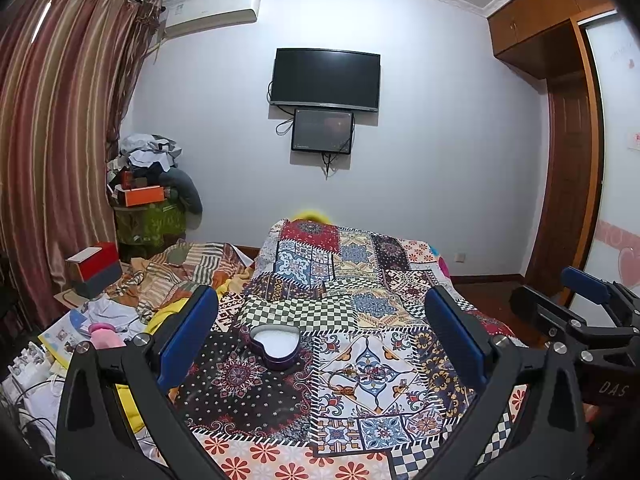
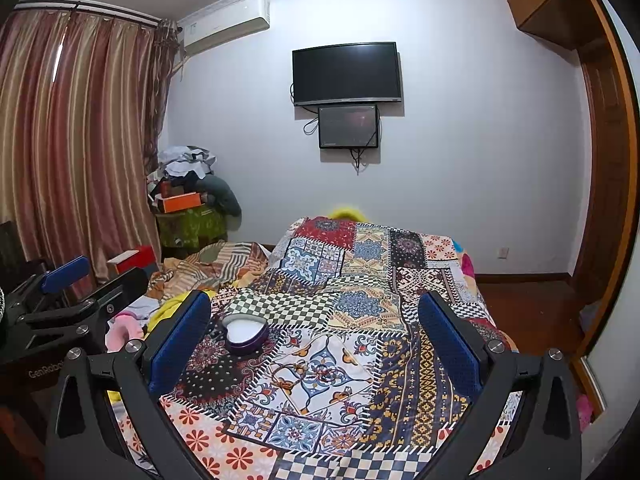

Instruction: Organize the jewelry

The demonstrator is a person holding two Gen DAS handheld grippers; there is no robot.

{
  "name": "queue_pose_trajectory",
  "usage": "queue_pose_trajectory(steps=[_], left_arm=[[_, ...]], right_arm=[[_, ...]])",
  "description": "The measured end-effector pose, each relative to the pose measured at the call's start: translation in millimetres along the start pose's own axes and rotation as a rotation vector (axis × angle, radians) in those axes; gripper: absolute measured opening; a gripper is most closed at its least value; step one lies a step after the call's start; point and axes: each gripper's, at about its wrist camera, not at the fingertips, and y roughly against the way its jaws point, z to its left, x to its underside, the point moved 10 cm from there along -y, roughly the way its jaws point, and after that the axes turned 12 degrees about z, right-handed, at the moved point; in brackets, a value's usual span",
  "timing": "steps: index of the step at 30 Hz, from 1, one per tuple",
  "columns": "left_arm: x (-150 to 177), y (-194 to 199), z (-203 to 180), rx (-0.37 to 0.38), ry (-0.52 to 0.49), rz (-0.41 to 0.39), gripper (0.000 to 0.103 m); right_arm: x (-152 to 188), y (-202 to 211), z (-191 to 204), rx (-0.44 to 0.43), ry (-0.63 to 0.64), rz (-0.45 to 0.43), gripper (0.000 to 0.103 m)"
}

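purple heart-shaped tin with white lining point(image 1: 275, 346) sits open on the patchwork quilt point(image 1: 360, 364), lower centre of frame. left gripper point(image 1: 320, 344) and right gripper point(image 2: 316, 344) both spread wide, holding nothing.

Both wrist views: even, moderately bright indoor lighting with a cool bluish cast on the far wall point(image 1: 420, 160); soft shadows only; strong fisheye bending at the edges, with dark vignetted corners; faint glare on the television point(image 2: 346, 74); near foreground slightly soft; patterned bedspread point(image 1: 360, 360) sharp.
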Motion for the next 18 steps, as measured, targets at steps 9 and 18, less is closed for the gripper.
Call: queue_pose_trajectory(steps=[9, 18], left_arm=[[0.2, -0.1, 0.3, -0.001, 0.000, 0.001, 0.103], [0.3, -0.8, 0.1, 0.003, -0.002, 0.003, 0.103]], right_arm=[[0.8, -0.4, 0.6, 0.000, 0.001, 0.002, 0.103], [0.9, -0.8, 1.0, -0.001, 0.001, 0.003, 0.103]])
